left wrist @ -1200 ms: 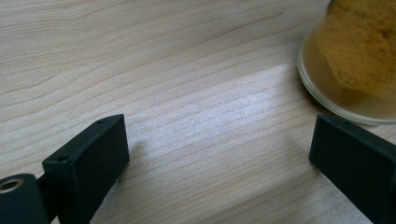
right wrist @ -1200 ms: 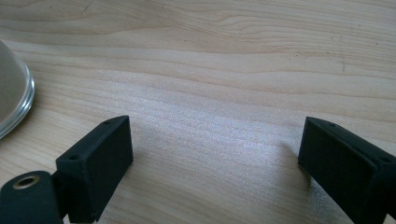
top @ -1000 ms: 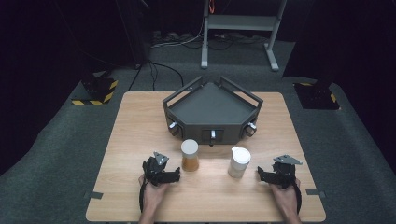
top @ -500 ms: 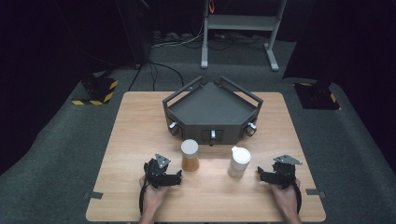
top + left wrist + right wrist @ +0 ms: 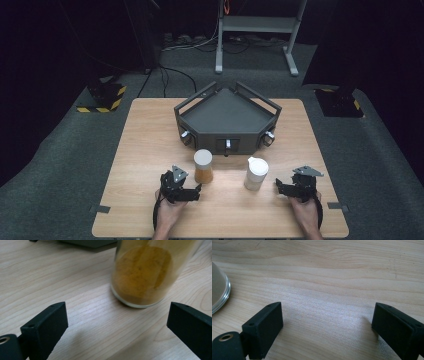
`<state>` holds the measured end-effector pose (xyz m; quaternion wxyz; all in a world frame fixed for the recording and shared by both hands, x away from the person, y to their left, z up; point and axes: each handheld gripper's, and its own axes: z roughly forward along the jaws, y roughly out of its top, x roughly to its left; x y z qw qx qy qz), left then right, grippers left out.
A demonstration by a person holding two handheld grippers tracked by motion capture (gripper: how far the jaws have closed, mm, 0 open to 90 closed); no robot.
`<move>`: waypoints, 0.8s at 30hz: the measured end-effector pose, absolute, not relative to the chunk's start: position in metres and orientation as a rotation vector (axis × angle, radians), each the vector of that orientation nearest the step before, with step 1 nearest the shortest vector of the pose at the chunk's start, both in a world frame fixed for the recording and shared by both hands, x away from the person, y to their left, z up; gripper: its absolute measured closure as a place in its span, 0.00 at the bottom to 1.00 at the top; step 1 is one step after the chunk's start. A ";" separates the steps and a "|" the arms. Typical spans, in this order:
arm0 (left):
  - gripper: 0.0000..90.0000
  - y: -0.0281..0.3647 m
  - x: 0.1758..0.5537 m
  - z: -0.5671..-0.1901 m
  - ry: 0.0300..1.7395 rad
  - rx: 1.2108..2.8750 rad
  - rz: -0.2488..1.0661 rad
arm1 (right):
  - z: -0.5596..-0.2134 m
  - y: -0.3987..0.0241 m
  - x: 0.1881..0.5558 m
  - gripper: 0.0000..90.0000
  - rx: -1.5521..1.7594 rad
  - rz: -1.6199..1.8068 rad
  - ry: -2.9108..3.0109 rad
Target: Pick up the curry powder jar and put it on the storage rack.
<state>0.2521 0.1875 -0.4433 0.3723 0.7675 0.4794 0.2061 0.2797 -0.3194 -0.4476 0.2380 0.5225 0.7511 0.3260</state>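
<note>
The jar of orange powder (image 5: 203,166) stands upright on the table (image 5: 145,150), its long axis vertical and white lid up, just in front of the dark tray (image 5: 227,117) and left of the white-lidded jar (image 5: 256,173). The left gripper (image 5: 194,190) sits low just beside it, jaws spread and empty; the right gripper (image 5: 280,186) likewise gapes empty beside the white-lidded jar. A low, off-centre approach could nudge the tall jar's base and tip it, or knock it against the tray.

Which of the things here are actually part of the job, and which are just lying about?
Part of the job:
- jar of yellow-brown powder, just ahead of the open left tongs
- white-lidded jar, beside the open right tongs

Lying about:
- dark angular tray
- striped floor block
- metal stand
</note>
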 end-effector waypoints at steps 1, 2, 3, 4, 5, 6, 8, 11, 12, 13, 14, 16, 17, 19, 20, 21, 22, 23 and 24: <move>0.04 0.187 0.252 -0.443 1.222 1.964 0.527 | -0.448 -0.319 0.280 0.11 1.431 0.893 2.058; 0.04 0.186 0.252 -0.443 1.217 1.962 0.525 | -0.448 -0.319 0.280 0.11 1.431 0.893 2.058; 0.05 0.186 0.253 -0.443 1.213 1.957 0.521 | -0.448 -0.319 0.280 0.11 1.431 0.893 2.058; 0.05 0.185 0.253 -0.443 1.209 1.954 0.517 | -0.448 -0.319 0.280 0.11 1.431 0.893 2.058; 0.05 0.185 0.254 -0.443 1.206 1.950 0.514 | -0.448 -0.319 0.280 0.11 1.431 0.893 2.058; 0.05 0.184 0.254 -0.443 1.201 1.949 0.512 | -0.448 -0.319 0.280 0.11 1.431 0.893 2.058; 0.06 0.183 0.255 -0.443 1.190 1.943 0.504 | -0.448 -0.319 0.280 0.11 1.431 0.893 2.058; 0.07 0.180 0.257 -0.443 1.170 1.934 0.505 | -0.448 -0.319 0.280 0.11 1.431 0.893 2.058; 0.08 0.179 0.257 -0.442 1.167 1.933 0.505 | -0.448 -0.319 0.280 0.11 1.431 0.893 2.058; 0.08 0.178 0.257 -0.443 1.162 1.929 0.506 | -0.448 -0.319 0.280 0.11 1.431 0.893 2.058; 0.09 0.178 0.257 -0.443 1.155 1.924 0.506 | -0.448 -0.319 0.280 0.11 1.431 0.893 2.058; 0.09 0.178 0.258 -0.443 1.153 1.913 0.504 | -0.448 -0.319 0.280 0.11 1.431 0.893 2.057; 0.10 0.178 0.259 -0.444 1.153 1.904 0.501 | -0.448 -0.319 0.280 0.11 1.431 0.893 2.058; 0.10 0.177 0.260 -0.444 1.152 1.897 0.502 | -0.448 -0.319 0.280 0.11 1.431 0.893 2.058; 0.10 0.177 0.261 -0.444 1.152 1.892 0.502 | -0.448 -0.319 0.280 0.11 1.431 0.893 2.058; 0.10 0.176 0.261 -0.444 1.154 1.890 0.504 | -0.448 -0.319 0.280 0.11 1.431 0.893 2.058; 0.10 0.175 0.262 -0.444 1.153 1.888 0.506 | -0.448 -0.319 0.280 0.11 1.431 0.893 2.058; 0.10 0.174 0.262 -0.444 1.151 1.886 0.507 | -0.448 -0.319 0.280 0.11 1.431 0.893 2.058; 0.10 0.173 0.263 -0.444 1.149 1.887 0.512 | -0.448 -0.319 0.280 0.11 1.431 0.893 2.058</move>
